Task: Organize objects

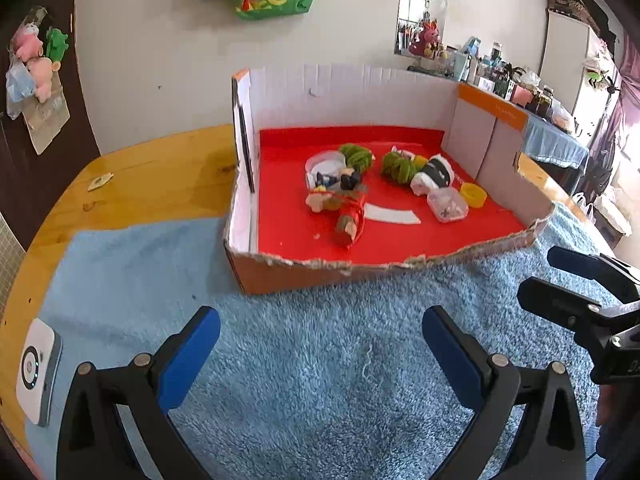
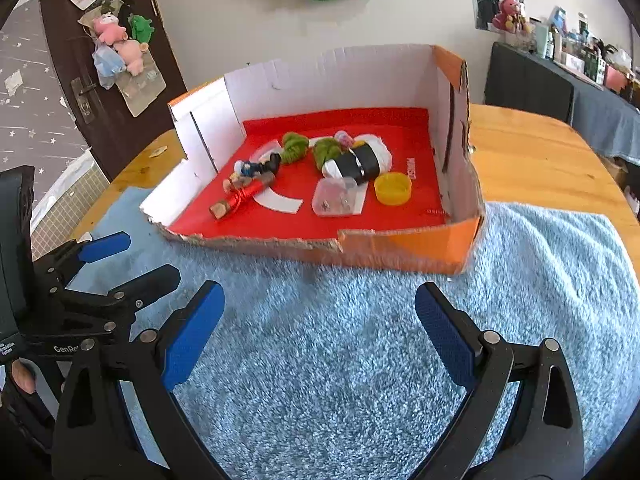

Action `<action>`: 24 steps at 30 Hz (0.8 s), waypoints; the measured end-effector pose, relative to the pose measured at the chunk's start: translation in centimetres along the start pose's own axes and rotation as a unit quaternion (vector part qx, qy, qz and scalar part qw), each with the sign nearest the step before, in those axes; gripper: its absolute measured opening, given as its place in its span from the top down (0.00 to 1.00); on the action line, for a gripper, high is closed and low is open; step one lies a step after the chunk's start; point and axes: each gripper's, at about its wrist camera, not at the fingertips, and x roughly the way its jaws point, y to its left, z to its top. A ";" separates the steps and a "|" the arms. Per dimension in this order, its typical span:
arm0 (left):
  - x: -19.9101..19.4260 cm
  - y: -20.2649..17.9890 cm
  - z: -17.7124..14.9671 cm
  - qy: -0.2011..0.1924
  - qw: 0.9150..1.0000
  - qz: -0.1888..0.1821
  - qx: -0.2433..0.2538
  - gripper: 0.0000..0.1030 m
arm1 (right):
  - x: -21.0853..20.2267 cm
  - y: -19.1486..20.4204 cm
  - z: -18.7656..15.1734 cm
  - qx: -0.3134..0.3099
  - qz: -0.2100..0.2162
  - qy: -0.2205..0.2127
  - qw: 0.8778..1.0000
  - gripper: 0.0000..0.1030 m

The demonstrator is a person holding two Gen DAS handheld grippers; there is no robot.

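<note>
A cut-down cardboard box (image 1: pixel 296 276) (image 2: pixel 404 248) with a red floor stands on the blue towel (image 1: pixel 320 360) (image 2: pixel 340 360). Inside lie two green yarn bundles (image 1: pixel 396 166) (image 2: pixel 296 146), a red-wrapped wooden piece (image 1: pixel 350 220) (image 2: pixel 244 196), a clear plastic case (image 1: pixel 447 206) (image 2: pixel 336 196), a yellow lid (image 1: pixel 473 193) (image 2: pixel 393 188), a white-and-black roll (image 1: pixel 434 174) (image 2: pixel 360 162) and a small dark figure (image 1: pixel 340 180) (image 2: pixel 258 166). My left gripper (image 1: pixel 320 344) (image 2: pixel 128 260) hovers open over the towel, short of the box. Beside it, my right gripper (image 2: pixel 320 332) (image 1: pixel 560 276) is open too, with nothing held.
A white round-dial device (image 1: pixel 38 372) lies on the wooden table (image 1: pixel 140 184) (image 2: pixel 540 156) at the left edge. A wall with hanging bags stands behind the box. A cluttered counter (image 1: pixel 520 92) is at the far right. A dark door (image 2: pixel 104 80) is at left.
</note>
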 end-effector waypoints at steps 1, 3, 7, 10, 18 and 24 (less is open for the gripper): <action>0.1 0.0 -0.2 0.003 1.000 0.000 0.000 0.00 | 0.1 -0.1 -0.1 0.001 0.000 0.002 1.000 0.05; 0.3 0.0 -0.4 0.007 1.000 0.000 -0.002 0.00 | 0.3 -0.2 -0.5 0.004 0.000 0.007 1.000 0.05; 0.4 0.1 -0.6 0.012 1.000 0.000 -0.007 0.00 | 0.6 -0.3 -1.0 0.008 0.000 0.012 1.000 0.05; 0.6 0.2 -0.7 0.021 1.000 -0.003 -0.013 0.00 | 0.6 -0.3 -1.2 0.010 -0.001 0.013 1.000 0.05; 1.6 0.3 -1.8 0.049 0.999 -0.001 -0.023 0.00 | 0.8 -0.4 -2.0 0.016 -0.002 0.019 1.000 0.05; 1.6 -0.1 -2.2 0.049 0.999 0.010 -0.014 0.00 | 0.8 -0.4 -2.2 0.015 -0.009 0.019 1.000 0.05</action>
